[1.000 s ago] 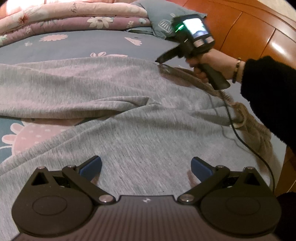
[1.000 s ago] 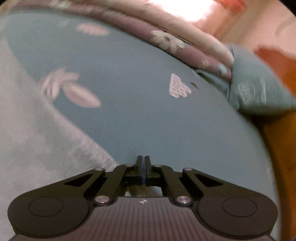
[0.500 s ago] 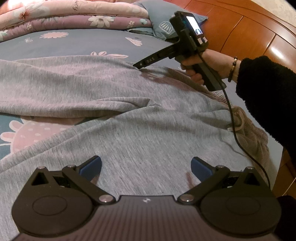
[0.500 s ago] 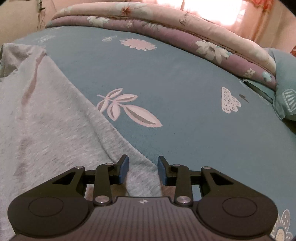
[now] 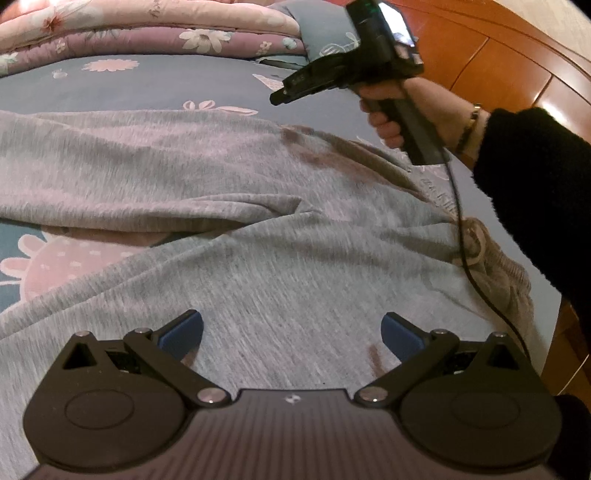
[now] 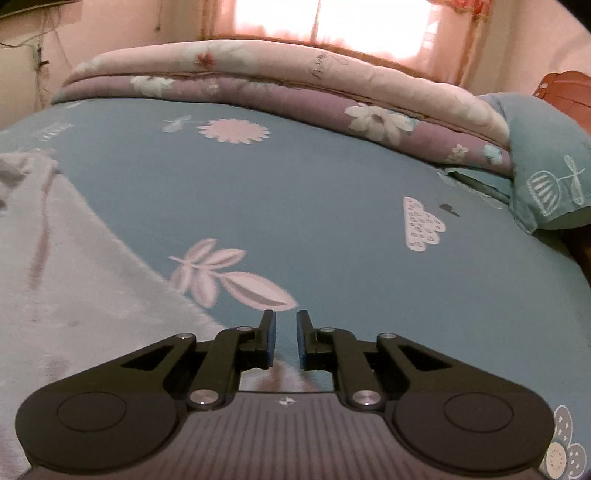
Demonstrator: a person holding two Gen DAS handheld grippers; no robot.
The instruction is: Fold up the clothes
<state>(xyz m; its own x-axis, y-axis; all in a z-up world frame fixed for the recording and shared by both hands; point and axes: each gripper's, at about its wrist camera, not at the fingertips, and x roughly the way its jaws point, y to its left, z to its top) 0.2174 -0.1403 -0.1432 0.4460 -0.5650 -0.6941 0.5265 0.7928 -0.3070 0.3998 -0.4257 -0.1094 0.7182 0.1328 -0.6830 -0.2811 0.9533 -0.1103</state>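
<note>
Warm, dim indoor light with a blown-out window (image 6: 332, 22) glaring behind the quilts (image 6: 295, 88), soft shadows, strong fisheye bending and dark corners, and what seems slight motion blur on the grey garment (image 5: 258, 280).

The left gripper (image 5: 291, 332) points down at a slant, its blue-padded jaws spread wide with nothing pinched between them. The right gripper (image 6: 286, 339) is held up in the person's right hand (image 5: 391, 110), a black fuzzy sleeve (image 5: 532, 177) behind the wrist; its jaws are closing, a narrow gap left, nothing between them.
</note>
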